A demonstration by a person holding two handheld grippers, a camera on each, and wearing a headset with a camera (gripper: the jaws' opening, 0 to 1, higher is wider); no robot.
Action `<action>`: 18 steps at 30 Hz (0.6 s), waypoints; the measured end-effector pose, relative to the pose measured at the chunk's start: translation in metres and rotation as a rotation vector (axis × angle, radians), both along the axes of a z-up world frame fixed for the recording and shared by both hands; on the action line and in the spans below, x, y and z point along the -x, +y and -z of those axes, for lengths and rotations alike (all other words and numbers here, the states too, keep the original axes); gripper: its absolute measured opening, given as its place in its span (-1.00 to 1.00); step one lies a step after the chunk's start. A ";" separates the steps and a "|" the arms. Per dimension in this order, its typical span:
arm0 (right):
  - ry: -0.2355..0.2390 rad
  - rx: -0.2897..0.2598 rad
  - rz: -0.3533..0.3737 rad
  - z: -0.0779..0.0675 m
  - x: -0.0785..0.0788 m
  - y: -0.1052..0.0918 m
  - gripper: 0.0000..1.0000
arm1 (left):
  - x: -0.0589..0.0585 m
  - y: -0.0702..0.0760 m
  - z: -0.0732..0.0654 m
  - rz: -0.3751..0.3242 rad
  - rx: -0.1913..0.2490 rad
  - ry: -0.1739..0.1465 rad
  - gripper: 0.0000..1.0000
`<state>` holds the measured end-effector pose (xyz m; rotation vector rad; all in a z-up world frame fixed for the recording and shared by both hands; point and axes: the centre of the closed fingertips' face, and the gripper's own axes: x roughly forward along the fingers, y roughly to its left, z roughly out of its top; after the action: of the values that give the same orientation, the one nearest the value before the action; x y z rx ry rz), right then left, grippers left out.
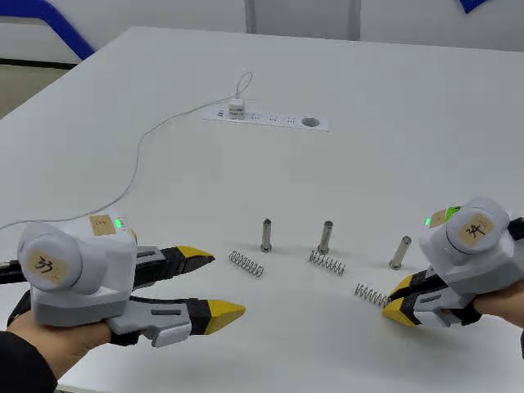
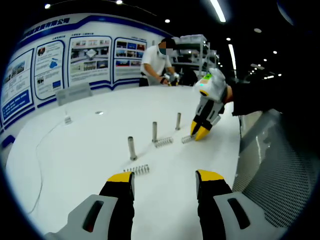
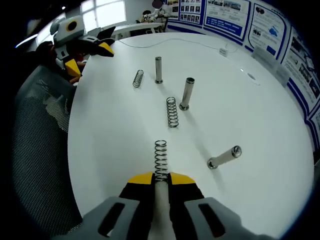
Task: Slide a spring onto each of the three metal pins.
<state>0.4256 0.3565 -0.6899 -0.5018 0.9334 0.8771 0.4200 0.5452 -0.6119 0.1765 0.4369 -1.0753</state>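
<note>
Three metal pins stand upright in a row on the white table (image 1: 246, 188): a left pin (image 1: 266, 235), a middle pin (image 1: 326, 237) and a right pin (image 1: 400, 252). A spring lies in front of each: the left spring (image 1: 246, 263), the middle spring (image 1: 327, 262) and the right spring (image 1: 371, 295). My right gripper (image 3: 160, 179) is low over the table, its yellow-tipped jaws closed on the near end of the right spring (image 3: 160, 157), which rests flat. My left gripper (image 1: 219, 282) hovers open left of the left spring (image 2: 137, 170), holding nothing.
A white power strip (image 1: 266, 118) with a plugged adapter and a cable trailing left lies at the back of the table. The near table edge runs just below both grippers. A mesh chair (image 3: 45, 125) stands beside the table. A person (image 2: 157, 60) works at the far end.
</note>
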 end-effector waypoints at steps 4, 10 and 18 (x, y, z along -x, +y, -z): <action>-0.006 0.001 0.000 -0.003 0.000 0.000 -0.77 | 0.000 -0.002 -0.002 0.012 0.001 -0.005 0.01; -0.011 0.008 -0.005 -0.009 0.000 -0.003 -0.77 | -0.005 -0.009 -0.009 0.050 -0.013 -0.025 0.01; -0.014 0.003 -0.018 -0.021 0.002 0.003 -0.77 | -0.004 -0.032 -0.017 0.139 -0.021 -0.050 -0.04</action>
<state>0.4239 0.3595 -0.6693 -0.5189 0.9188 0.8878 0.4236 0.5131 -0.5951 0.2551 0.3956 -1.2002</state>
